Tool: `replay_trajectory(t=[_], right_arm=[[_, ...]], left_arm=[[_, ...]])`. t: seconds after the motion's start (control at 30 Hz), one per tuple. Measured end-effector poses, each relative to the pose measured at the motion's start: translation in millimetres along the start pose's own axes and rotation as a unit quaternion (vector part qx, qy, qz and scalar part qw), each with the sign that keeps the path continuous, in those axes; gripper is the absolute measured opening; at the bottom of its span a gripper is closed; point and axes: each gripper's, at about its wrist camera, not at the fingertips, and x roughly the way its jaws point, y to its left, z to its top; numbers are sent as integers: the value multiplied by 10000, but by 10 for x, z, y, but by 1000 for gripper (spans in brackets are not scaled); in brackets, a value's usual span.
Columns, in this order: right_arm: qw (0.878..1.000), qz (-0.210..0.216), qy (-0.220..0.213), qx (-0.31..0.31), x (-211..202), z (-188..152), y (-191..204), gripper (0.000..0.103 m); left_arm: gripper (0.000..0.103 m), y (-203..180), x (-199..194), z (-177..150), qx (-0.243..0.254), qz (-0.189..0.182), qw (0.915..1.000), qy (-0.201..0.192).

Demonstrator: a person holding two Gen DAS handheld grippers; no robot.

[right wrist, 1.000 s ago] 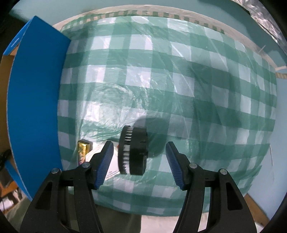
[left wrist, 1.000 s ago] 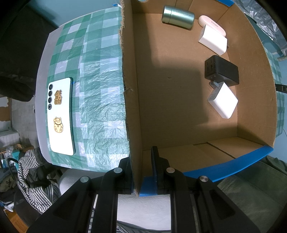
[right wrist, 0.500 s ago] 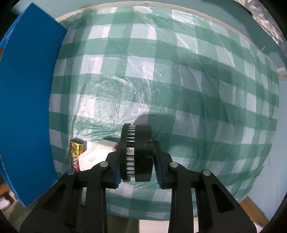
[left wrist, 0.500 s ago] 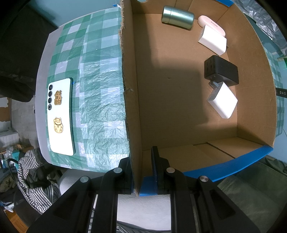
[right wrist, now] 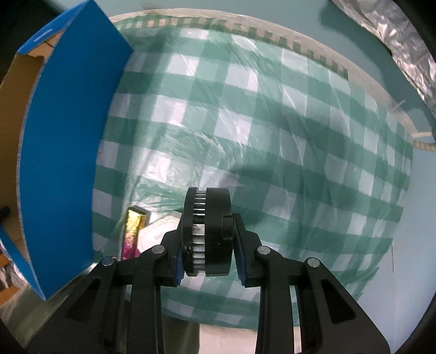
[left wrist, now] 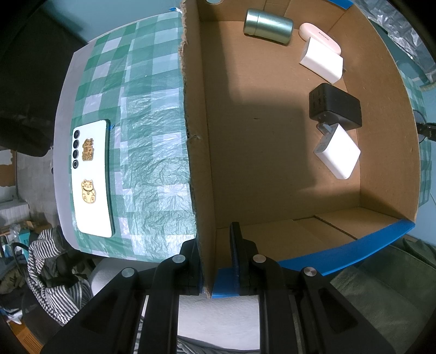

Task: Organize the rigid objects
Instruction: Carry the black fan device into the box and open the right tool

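Observation:
My right gripper (right wrist: pixel 208 231) is shut on a black round disc with a silver ribbed band (right wrist: pixel 207 231) and holds it above the green checked tablecloth (right wrist: pixel 272 122). My left gripper (left wrist: pixel 215 261) is shut on the near corner wall of the cardboard box (left wrist: pixel 196 163). Inside the box lie a metal can (left wrist: pixel 268 26), a pink case (left wrist: pixel 320 40), two white chargers (left wrist: pixel 321 60) (left wrist: pixel 338 155) and a black adapter (left wrist: pixel 335 109). The box's blue outer wall (right wrist: pixel 62 152) stands left of the right gripper.
A white phone with gold stickers (left wrist: pixel 91 177) lies on the cloth left of the box. A gold-pink wrapped bar (right wrist: pixel 133 231) and a white packet (right wrist: pixel 158 237) lie on the cloth beside the box. Striped fabric (left wrist: pixel 49 261) hangs below the table edge.
My right gripper closed on the black disc and lifted it off the cloth, swinging a little toward the box. The left gripper has not moved.

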Motion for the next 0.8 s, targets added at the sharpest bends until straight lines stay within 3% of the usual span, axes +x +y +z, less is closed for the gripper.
replay_trajectory(t=[0.8], right_arm=[[9920, 45, -581, -1116, -838, 375, 634, 28]], left_arm=[[16, 7, -10, 9, -8, -5, 10000, -3]])
